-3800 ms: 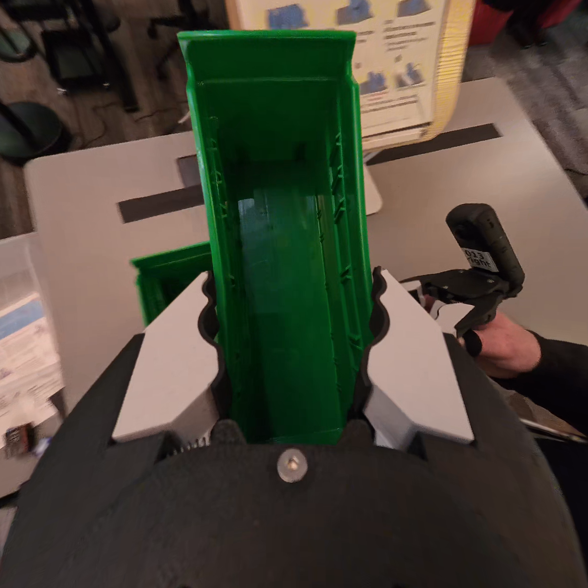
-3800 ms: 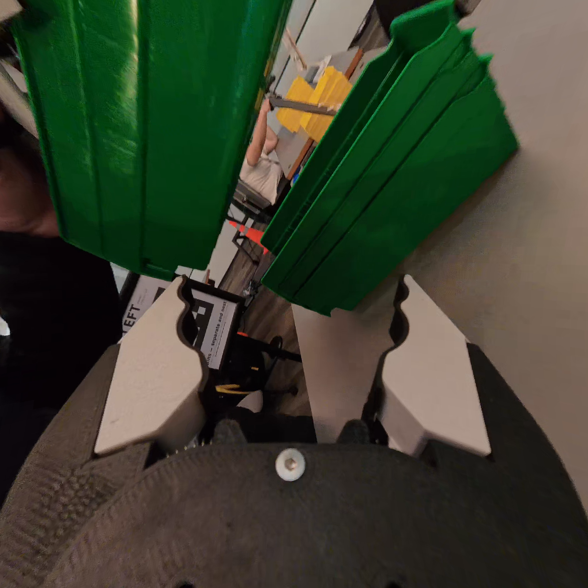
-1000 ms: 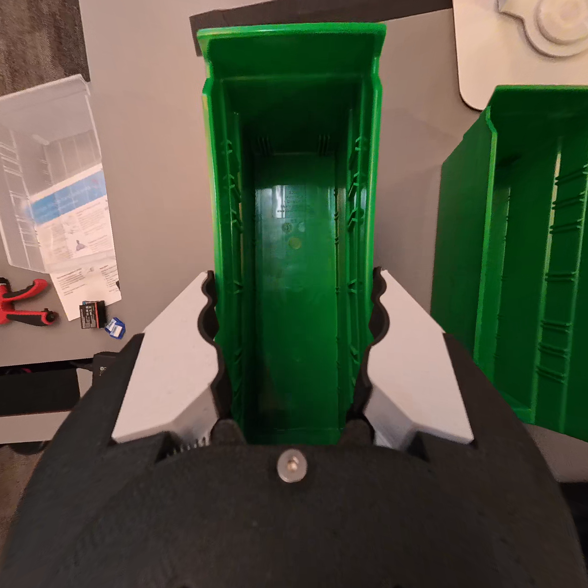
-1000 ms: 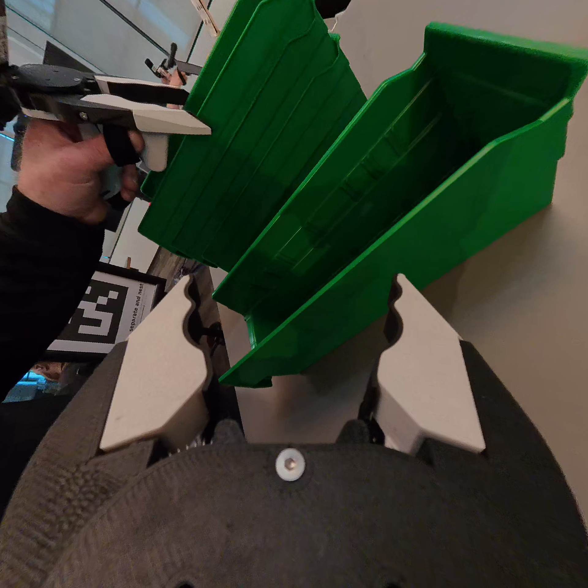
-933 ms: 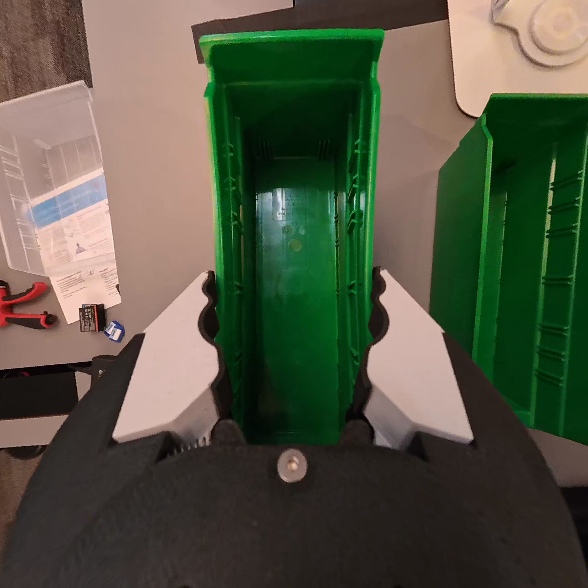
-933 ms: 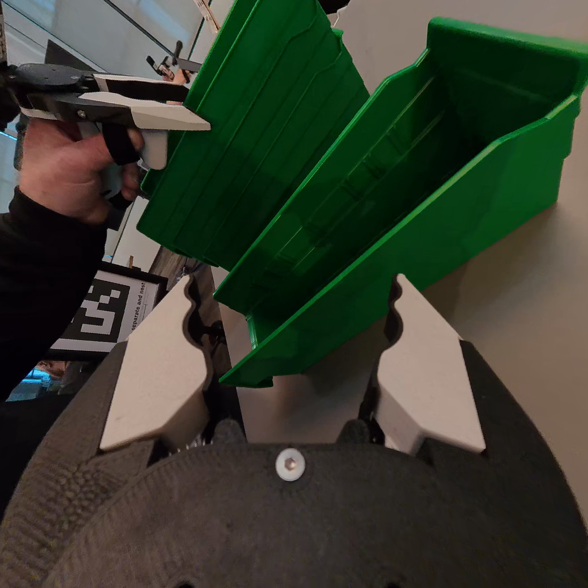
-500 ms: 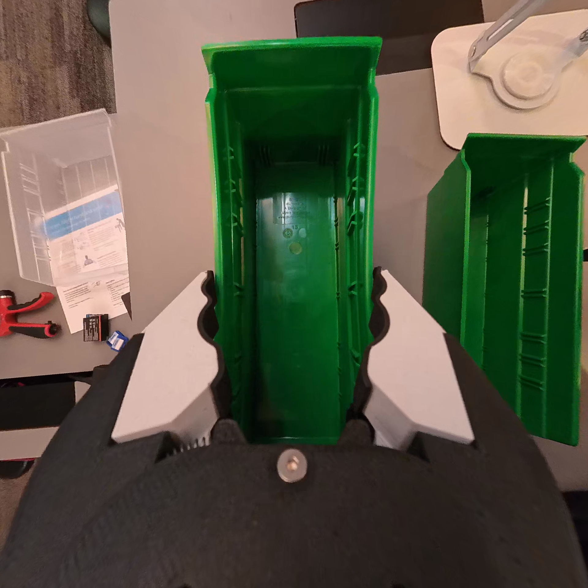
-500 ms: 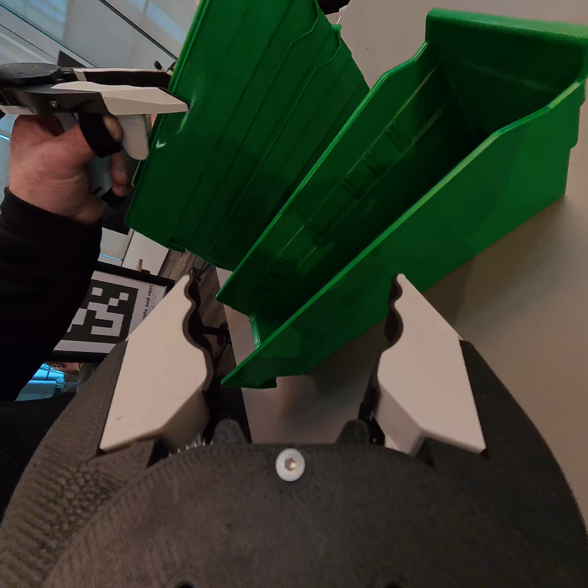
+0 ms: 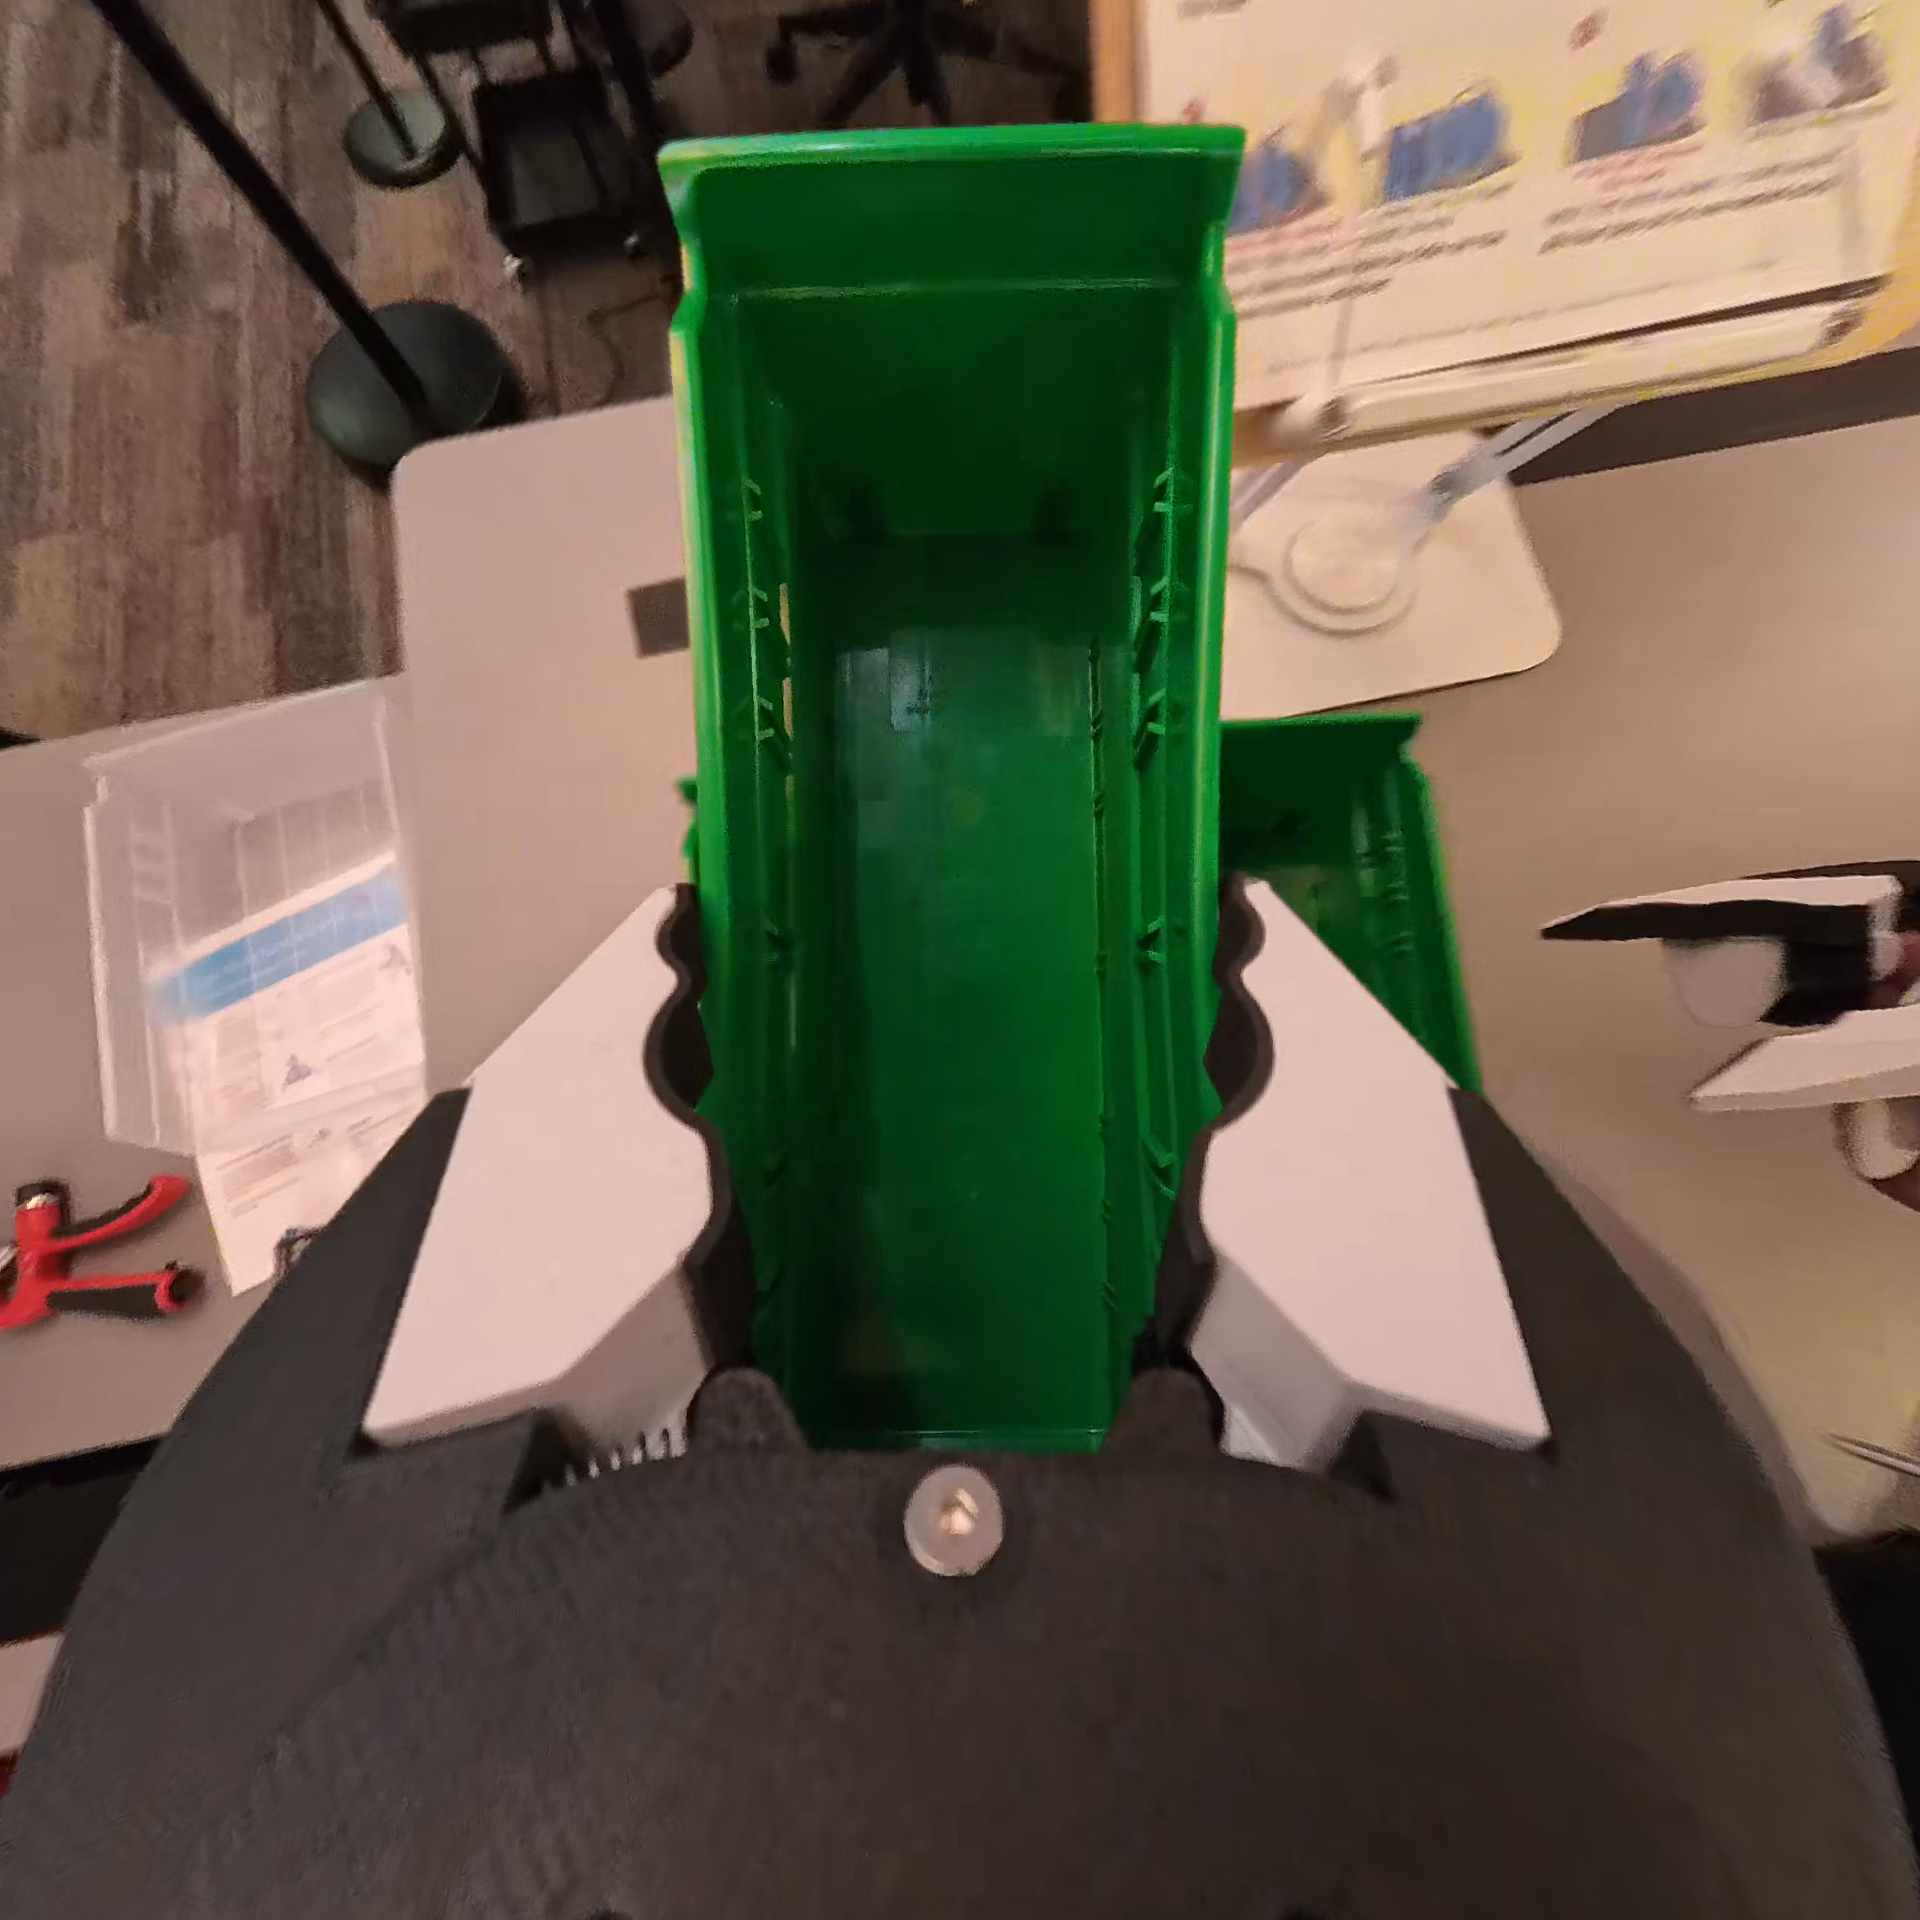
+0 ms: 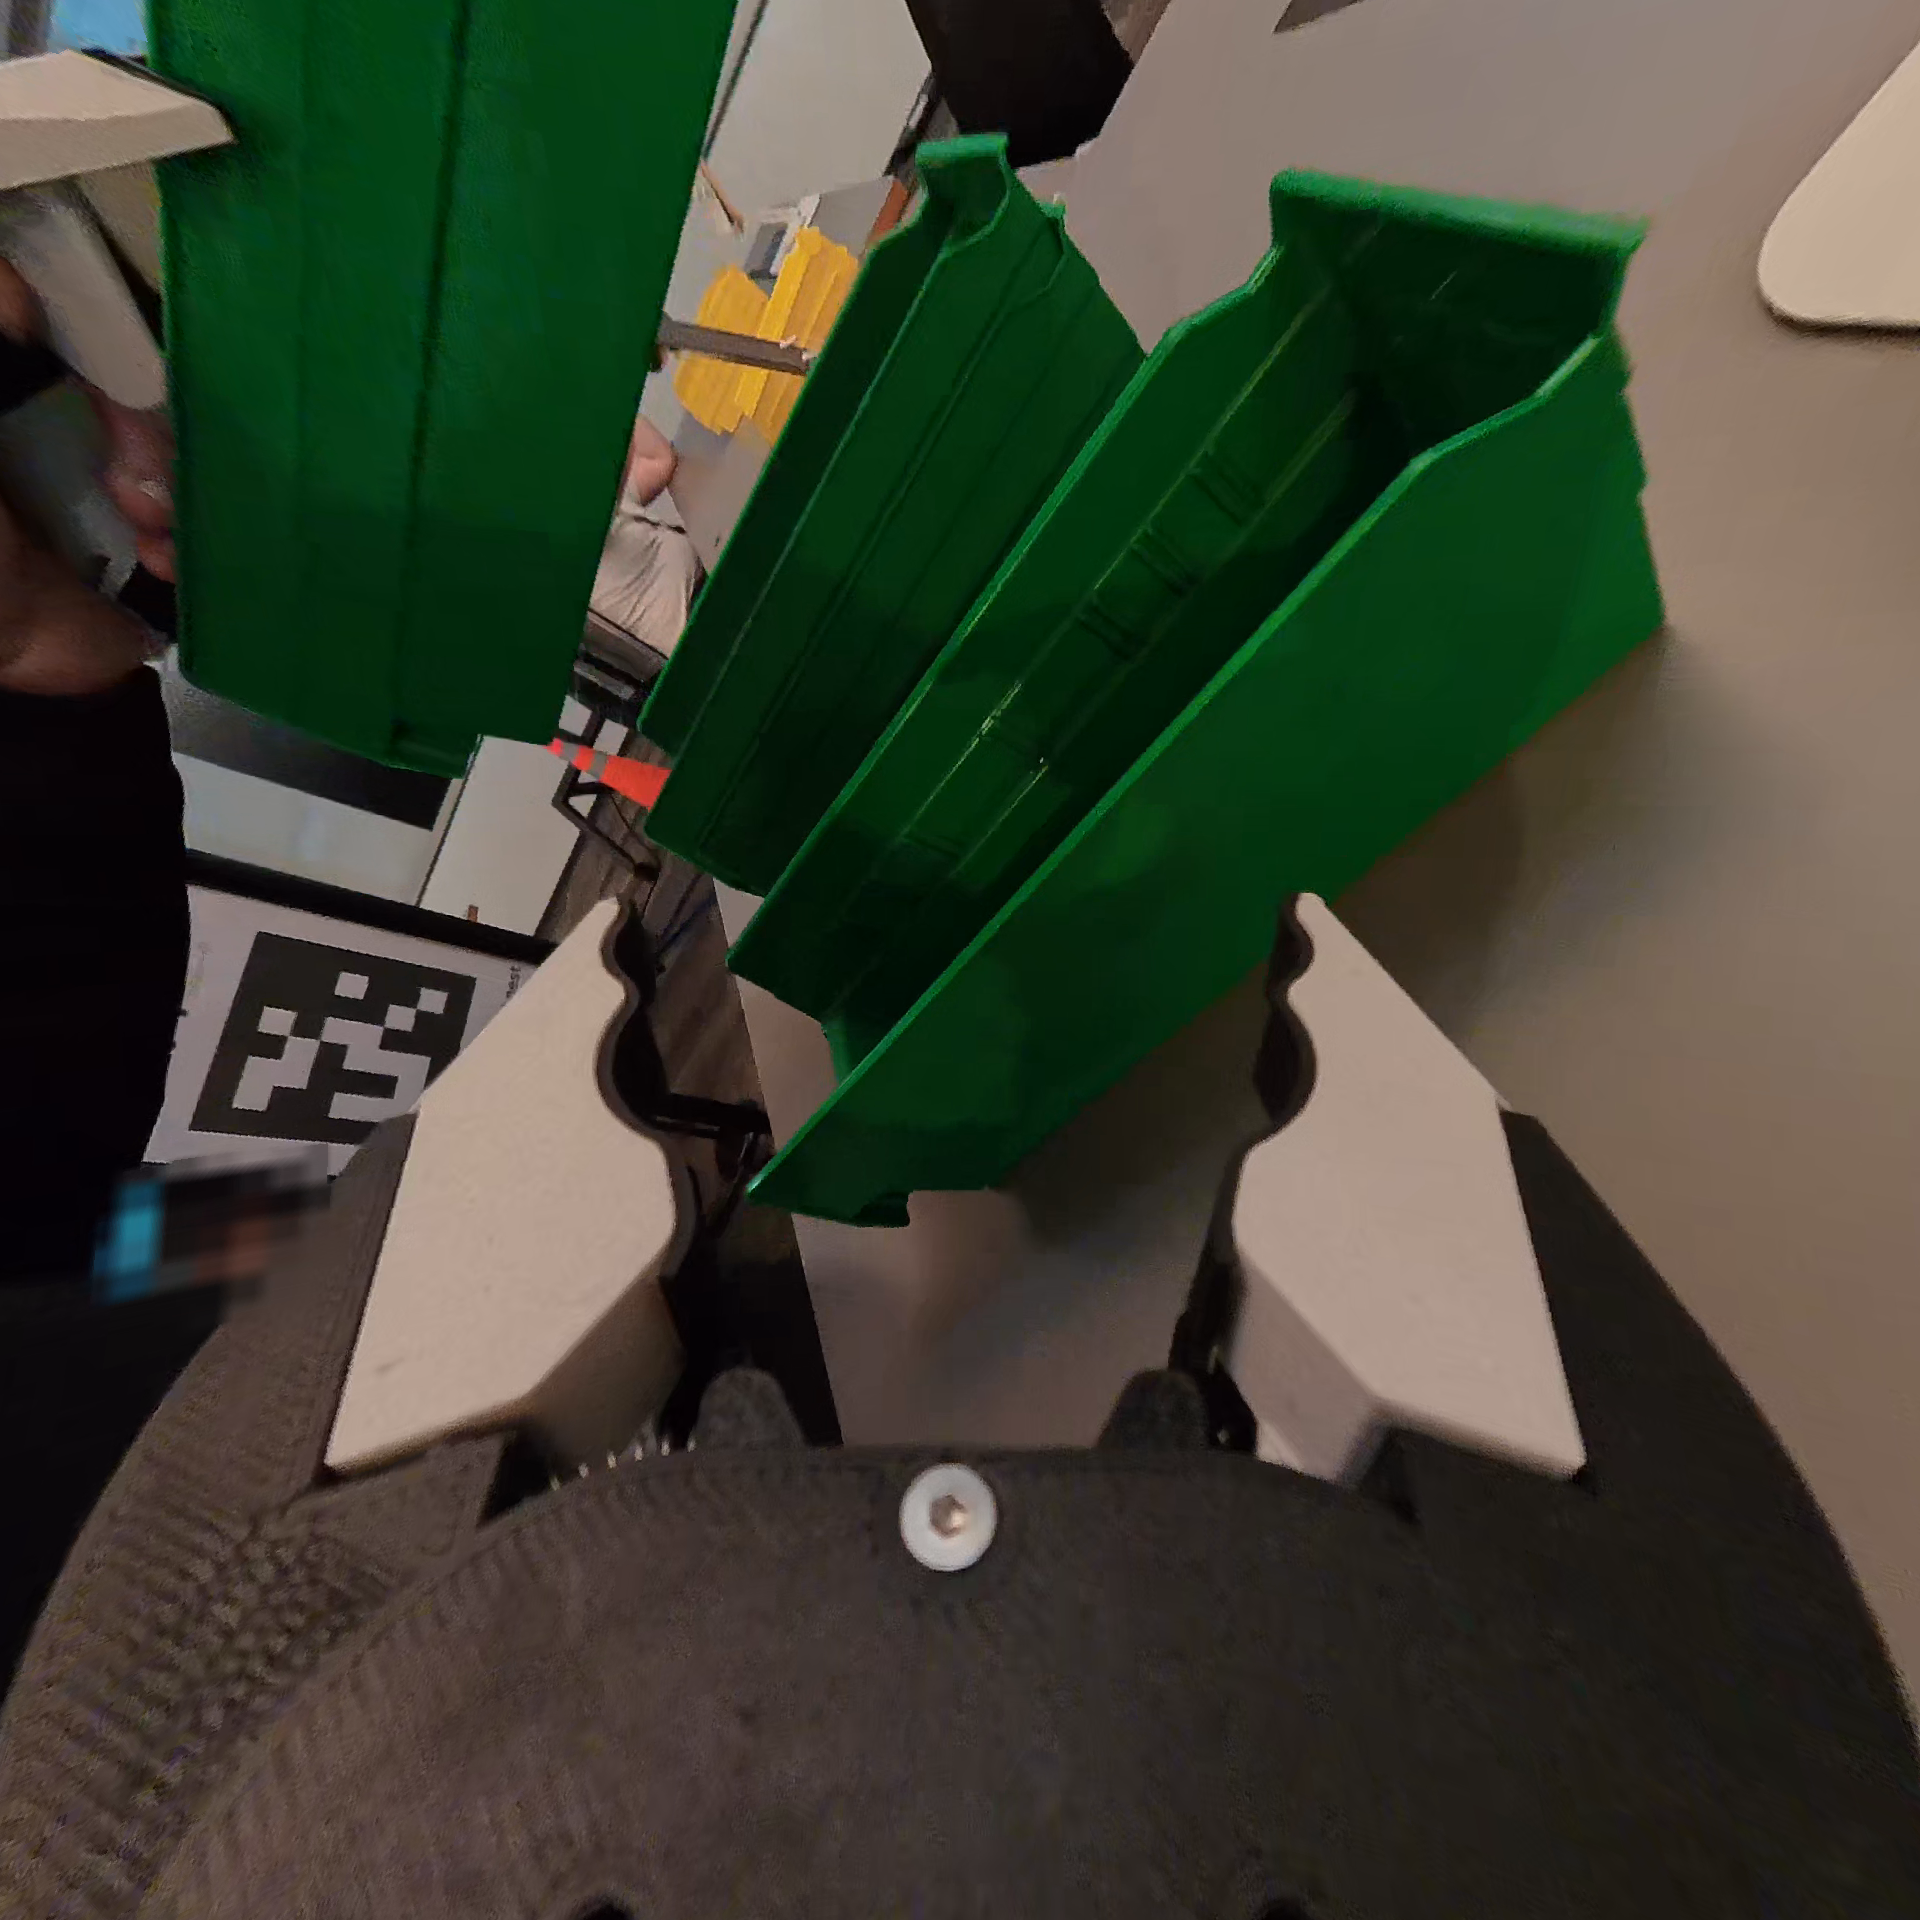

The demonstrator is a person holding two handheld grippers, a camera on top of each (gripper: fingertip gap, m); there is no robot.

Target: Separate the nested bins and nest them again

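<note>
Two tools in view. Left tool (image 9: 961, 1049): fingers spread wide around a green bin (image 9: 956, 831), their dark wavy pads (image 9: 681, 1039) pressed against its two long outer walls, pinching it. The bin's near end sits deep between the fingers, almost at the tool body; its open top faces the camera and its length runs away from the tool. The right wrist view shows this held bin (image 10: 405, 364) lifted clear of the surface, with the left tool's pale finger (image 10: 94, 125) against its side and a hand (image 10: 73, 540) in a dark sleeve behind it.

Right tool (image 10: 951, 1049): fingers spread apart, nothing between them, touching nothing. It shows in the left wrist view as a pale pair of fingers at the right edge (image 9: 1766, 997).

Just ahead of the right tool, two more green bins rest on the grey surface (image 10: 1662, 987): one nearer (image 10: 1299, 727), open top showing, one behind it (image 10: 883, 520), side by side and near each other; whether they touch I cannot tell. Both are apart from the held bin.

Farther out on the left: a clear plastic bin (image 9: 239, 894) with paper sheets, and a red-handled clamp (image 9: 94, 1257). Motion blur on the edges.
</note>
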